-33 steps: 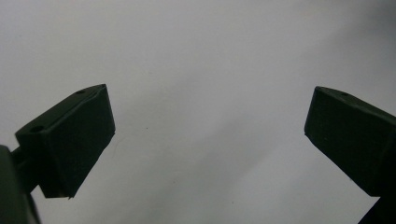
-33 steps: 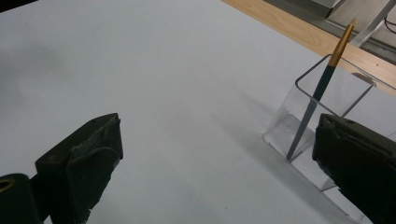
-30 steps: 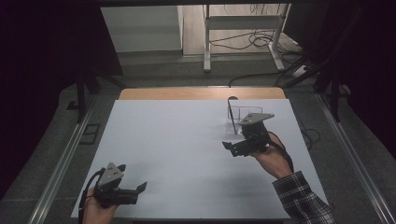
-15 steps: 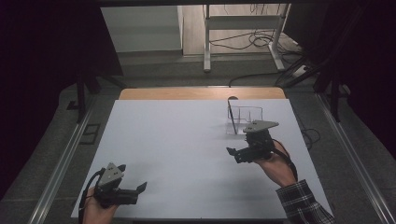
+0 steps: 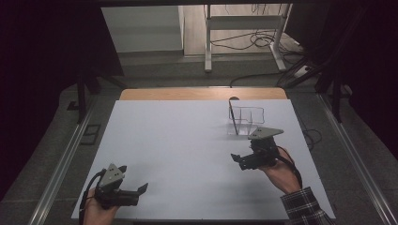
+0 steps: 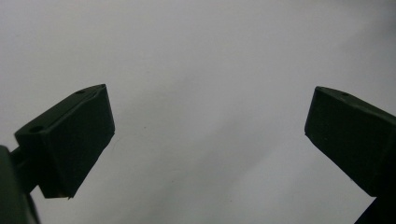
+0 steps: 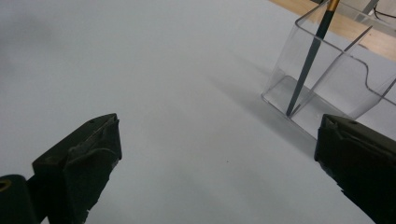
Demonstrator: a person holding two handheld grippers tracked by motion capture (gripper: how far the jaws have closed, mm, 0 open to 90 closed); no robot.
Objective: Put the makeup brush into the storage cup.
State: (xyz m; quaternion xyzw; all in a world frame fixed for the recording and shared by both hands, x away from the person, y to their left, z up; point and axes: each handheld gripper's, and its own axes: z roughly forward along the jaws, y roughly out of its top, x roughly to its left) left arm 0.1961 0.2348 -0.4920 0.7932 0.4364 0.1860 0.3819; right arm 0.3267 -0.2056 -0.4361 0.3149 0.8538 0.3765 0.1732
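A clear plastic holder [image 5: 247, 120] with compartments stands at the back right of the white table sheet [image 5: 187, 145]. A dark pencil [image 5: 231, 116] leans upright in its left compartment. In the right gripper view the holder [image 7: 336, 79] is at upper right, and the pencil [image 7: 308, 65] has a gold band near its top. My right gripper [image 5: 236, 160] [image 7: 217, 154] is open and holds nothing; it hovers a little nearer the front edge than the holder. My left gripper [image 5: 141, 190] [image 6: 208, 135] is open over bare sheet at the front left corner.
A strip of wooden tabletop [image 5: 187, 93] shows beyond the sheet's far edge. Metal rails [image 5: 61, 164] run along both sides of the table. A white frame stand [image 5: 244, 28] and floor cables [image 5: 263, 42] lie behind the table.
My right gripper has drawn back from the holder toward the near edge, a little to the right. The left gripper has stayed where it was.
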